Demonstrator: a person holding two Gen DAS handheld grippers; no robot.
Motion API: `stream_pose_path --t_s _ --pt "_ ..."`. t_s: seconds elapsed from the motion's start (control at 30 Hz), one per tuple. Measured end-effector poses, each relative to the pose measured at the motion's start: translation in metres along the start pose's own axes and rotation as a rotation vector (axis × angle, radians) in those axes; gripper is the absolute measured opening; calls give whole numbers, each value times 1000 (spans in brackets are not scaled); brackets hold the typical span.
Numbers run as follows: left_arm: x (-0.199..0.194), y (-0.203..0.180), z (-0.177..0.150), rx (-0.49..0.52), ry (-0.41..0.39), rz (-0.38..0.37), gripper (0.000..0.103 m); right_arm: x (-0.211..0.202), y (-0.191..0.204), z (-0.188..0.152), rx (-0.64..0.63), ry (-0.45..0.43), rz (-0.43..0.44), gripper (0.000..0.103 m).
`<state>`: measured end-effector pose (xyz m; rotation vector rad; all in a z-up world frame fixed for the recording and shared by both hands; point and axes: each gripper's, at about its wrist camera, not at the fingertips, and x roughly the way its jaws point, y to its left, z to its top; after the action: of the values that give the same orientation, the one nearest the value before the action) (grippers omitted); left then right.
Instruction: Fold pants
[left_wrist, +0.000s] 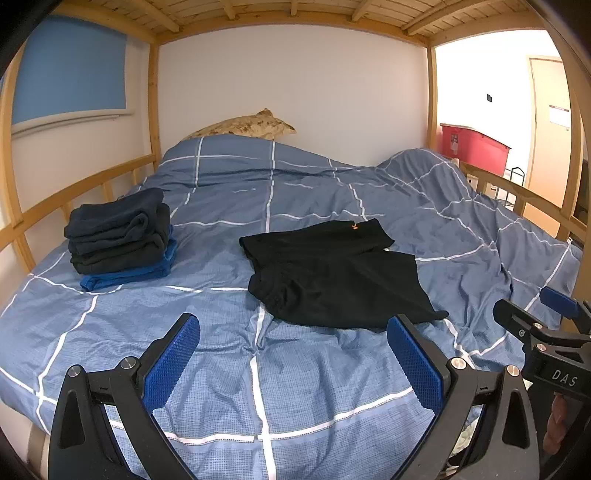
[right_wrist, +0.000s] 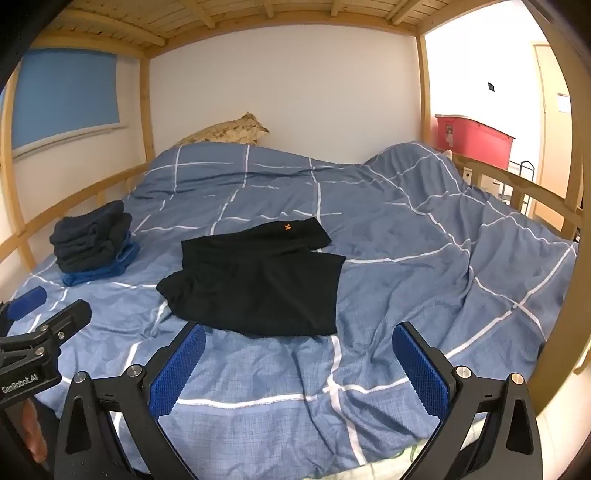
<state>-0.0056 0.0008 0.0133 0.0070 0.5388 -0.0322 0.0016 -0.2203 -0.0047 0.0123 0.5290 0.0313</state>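
Pants (left_wrist: 340, 273): black, lying partly folded on the duvet near the middle of the bed, a small orange mark (right_wrist: 286, 226) at the far edge; one layer lies over another, edges uneven.
Left hand-held gripper (left_wrist: 291, 354): jaws wide apart, nothing between them, hovering over bare duvet just short of the pants' near edge, tilted downward.
Right hand-held gripper (right_wrist: 299, 358): jaws wide apart too, empty, held beside the left one, over the duvet just short of the pants.
Pads (left_wrist: 171, 360): blue, textured, touching no cloth.
Duvet (left_wrist: 221, 221): blue with white grid lines, rumpled, bunched high toward the far right.
Stack (left_wrist: 118, 236): folded dark garments on a blue one, left of the pants and well apart from them, near the side rail.
Pillow (left_wrist: 243, 125): patterned tan, at the far end against the white wall.
Bed frame (left_wrist: 153, 103): pale wood, slats overhead.
Bin (right_wrist: 472, 134): red, beyond the bed on the right.
Blind (left_wrist: 70, 70): blue, on the left wall.
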Motion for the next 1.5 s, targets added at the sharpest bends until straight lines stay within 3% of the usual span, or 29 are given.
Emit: stream_pose_path --t_s 1.5 --pt "-11 -3 8 7 -35 -12 103 -5 -1 4 10 -19 2 102"
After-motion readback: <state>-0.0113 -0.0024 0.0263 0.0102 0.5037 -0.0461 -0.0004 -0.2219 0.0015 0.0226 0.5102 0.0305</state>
